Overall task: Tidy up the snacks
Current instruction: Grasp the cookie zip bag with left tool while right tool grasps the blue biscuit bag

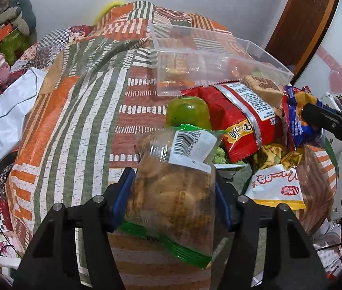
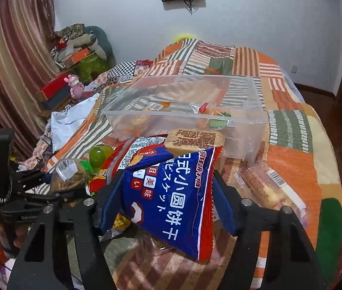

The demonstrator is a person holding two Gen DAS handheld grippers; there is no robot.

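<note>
Both jaws loaded: left gripper [image 1: 171, 193] pinches a clear biscuit bag [image 1: 173, 188] across its width, right gripper [image 2: 168, 203] pinches a blue biscuit packet [image 2: 171, 198] the same way. Both bags are lifted clear of the snack pile [image 1: 255, 130] on the patchwork quilt [image 1: 79, 111].

Target looks like the clear plastic bin [image 2: 185, 118], beyond the pile, already holding a few packets.

Likely step: carry both to the bin and drop in.
- Go over the near wall, not through it; the bin is light and would probably slide on the quilt.
- 1 bag at a time at the rim so the grippers don't cross.
- Don't squeeze harder; contents look brittle.
- Free space looks largest mid-bin.

Orientation:
- Clear bag: long axis runs along the fingers, barcode end forward and away from the camera, green seal end hanging back under the gripper.
- Blue packet: long axis tilted, top corner up toward the bin, bottom corner sagging below the fingers.
- Bin's long side lies roughly crosswise in the right wrist view, so turning each bag parallel to it should pack flatter.
</note>
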